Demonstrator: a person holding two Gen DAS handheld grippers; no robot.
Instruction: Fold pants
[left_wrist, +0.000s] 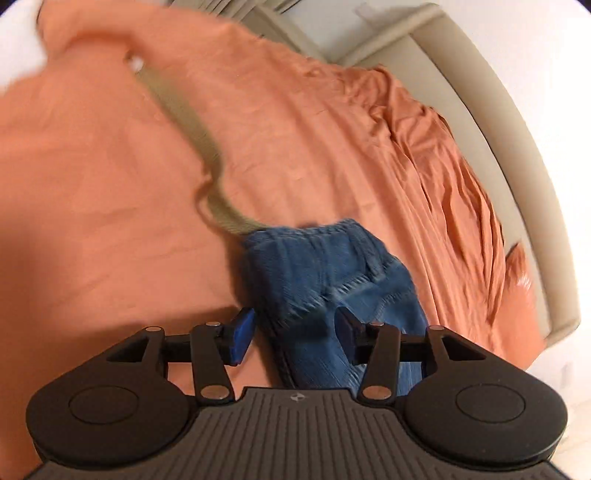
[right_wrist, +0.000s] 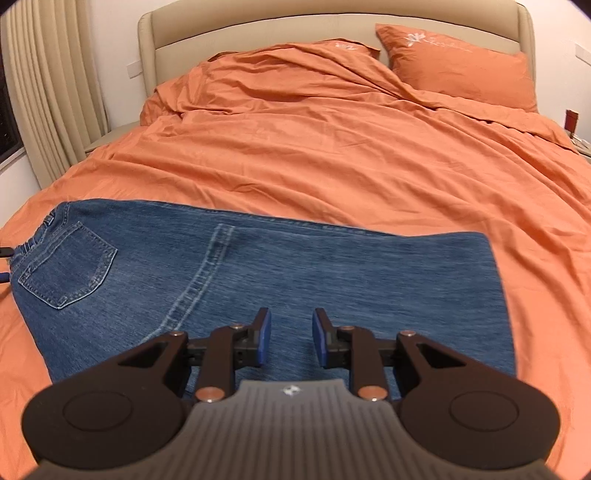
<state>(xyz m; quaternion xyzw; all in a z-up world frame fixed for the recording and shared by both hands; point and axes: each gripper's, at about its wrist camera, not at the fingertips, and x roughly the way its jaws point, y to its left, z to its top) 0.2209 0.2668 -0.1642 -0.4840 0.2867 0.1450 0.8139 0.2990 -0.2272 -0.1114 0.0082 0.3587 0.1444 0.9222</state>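
1. We've got the jeans (right_wrist: 258, 280) lying flat across the bed's (right_wrist: 332, 155) near edge.
2. Our left gripper (left_wrist: 291, 332) hangs wide open over the waistband.
3. Our right gripper (right_wrist: 291, 339) sits slightly open, holding nothing.

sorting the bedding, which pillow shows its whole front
The right pillow, propped against the headboard. The left pillow is mostly buried under the bunched duvet, with only its top edge showing.
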